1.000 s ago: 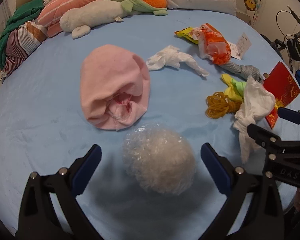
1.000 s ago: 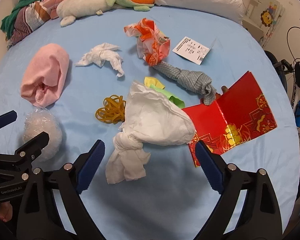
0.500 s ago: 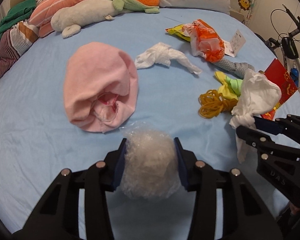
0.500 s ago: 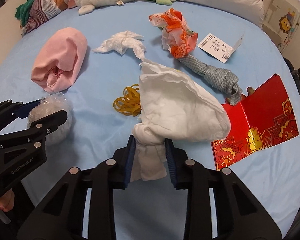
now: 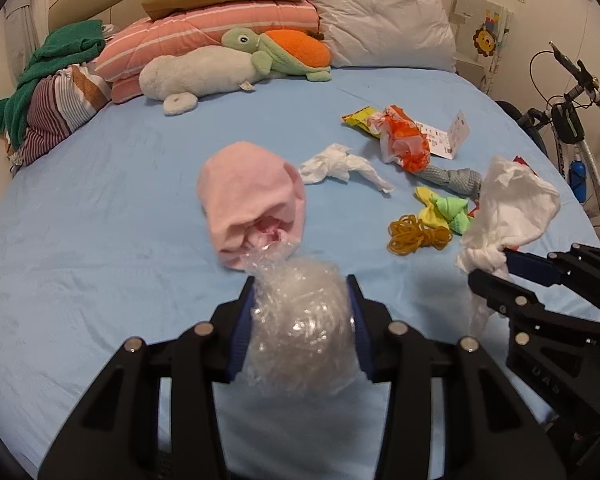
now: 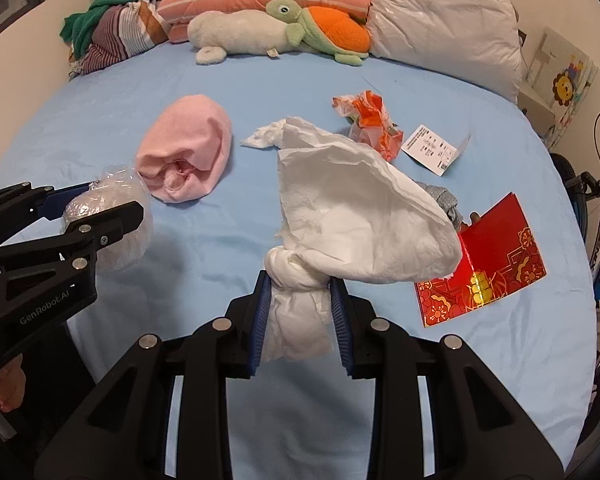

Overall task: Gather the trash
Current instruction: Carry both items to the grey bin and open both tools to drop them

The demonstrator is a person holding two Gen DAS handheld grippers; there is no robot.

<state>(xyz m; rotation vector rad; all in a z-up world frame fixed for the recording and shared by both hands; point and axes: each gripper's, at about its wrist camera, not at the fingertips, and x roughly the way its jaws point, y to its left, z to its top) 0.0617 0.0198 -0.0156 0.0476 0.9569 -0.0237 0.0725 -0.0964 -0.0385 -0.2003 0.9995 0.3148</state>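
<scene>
Blue bedsheet (image 6: 284, 80): pink cloth (image 6: 188, 148), red envelope (image 6: 496, 256), rubber bands (image 5: 418, 236).

The left gripper (image 5: 302, 320) points steeply down over the bed, its blue pads pressed against both sides of a ball of clear plastic wrap (image 5: 300, 332), which it holds clear of the sheet. The right gripper (image 6: 299, 304) is tilted down alike, clamped on the knotted neck of a white tissue bundle (image 6: 356, 216) (the loose end hangs below). The two sit side by side, near each other.
</scene>
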